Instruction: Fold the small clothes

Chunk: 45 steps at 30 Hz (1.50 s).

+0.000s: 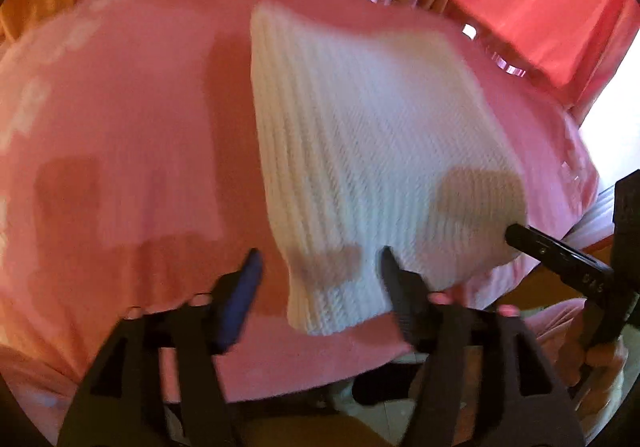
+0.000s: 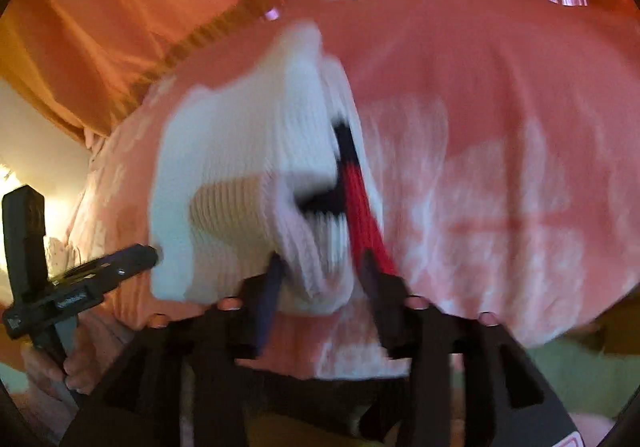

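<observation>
- White ribbed knit garment (image 1: 360,151): lies on the pink-covered counter (image 1: 120,107). In the left wrist view it runs from 12 o'clock down to 6 o'clock, with its near hem between the fingers of the left gripper (image 1: 316,267).
- Left gripper: jaws stand wide apart. The garment's near edge sits in the gap, closer to the right finger; whether either finger touches it cannot be told through the blur.
- Right gripper (image 2: 320,271): jaws stand apart, with a bunched, folded edge of the garment between them. A firm grip cannot be confirmed.
- In the right wrist view, a red and black band (image 2: 356,199) shows on the garment at 1 o'clock from the gripper.
- In the left wrist view, the right gripper's finger meets the garment's corner at 3 o'clock.
- Orange curtain (image 2: 120,7): hangs beyond the counter at 11 o'clock.
</observation>
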### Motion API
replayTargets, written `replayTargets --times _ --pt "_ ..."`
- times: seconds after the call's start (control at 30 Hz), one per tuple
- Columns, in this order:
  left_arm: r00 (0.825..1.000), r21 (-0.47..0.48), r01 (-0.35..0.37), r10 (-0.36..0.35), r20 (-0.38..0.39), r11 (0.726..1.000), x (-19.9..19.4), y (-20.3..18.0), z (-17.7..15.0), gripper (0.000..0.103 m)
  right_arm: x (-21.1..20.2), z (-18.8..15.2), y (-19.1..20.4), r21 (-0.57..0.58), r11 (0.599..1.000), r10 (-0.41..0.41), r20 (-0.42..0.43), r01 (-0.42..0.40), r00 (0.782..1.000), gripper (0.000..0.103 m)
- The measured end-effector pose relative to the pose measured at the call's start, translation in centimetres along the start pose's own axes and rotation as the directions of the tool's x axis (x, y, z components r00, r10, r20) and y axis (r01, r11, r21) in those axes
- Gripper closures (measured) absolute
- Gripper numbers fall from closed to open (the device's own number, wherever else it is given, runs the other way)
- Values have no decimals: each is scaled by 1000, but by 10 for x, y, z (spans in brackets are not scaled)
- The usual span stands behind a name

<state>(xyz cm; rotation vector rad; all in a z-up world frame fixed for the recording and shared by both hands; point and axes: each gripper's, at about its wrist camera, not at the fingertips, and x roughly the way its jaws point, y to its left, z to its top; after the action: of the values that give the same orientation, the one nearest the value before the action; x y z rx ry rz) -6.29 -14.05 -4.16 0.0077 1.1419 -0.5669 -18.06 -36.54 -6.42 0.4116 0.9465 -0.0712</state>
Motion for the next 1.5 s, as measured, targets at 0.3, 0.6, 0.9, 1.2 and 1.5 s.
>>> replayTargets --times 0.3,0.6,0.9,1.2,1.5 --pt "997 41 -66 65 39 997 34 5 67 9 65 88 3 -92 996 8 -94 -17 996 18" --pt "997 -35 59 -60 -52 998 84 23 82 6 129 86 -19 77 984 175 -220 -161 960 17" --pt "987 -57 130 -134 -83 990 100 17 93 7 138 90 -17 122 970 229 -197 -208 953 34" --pt "973 24 230 -230 -7 973 48 -3 119 51 78 105 -20 111 951 296 -53 -289 954 57" --pt "997 114 67 -70 18 991 84 -22 123 34 104 109 -54 152 976 173 -119 -154 978 44"
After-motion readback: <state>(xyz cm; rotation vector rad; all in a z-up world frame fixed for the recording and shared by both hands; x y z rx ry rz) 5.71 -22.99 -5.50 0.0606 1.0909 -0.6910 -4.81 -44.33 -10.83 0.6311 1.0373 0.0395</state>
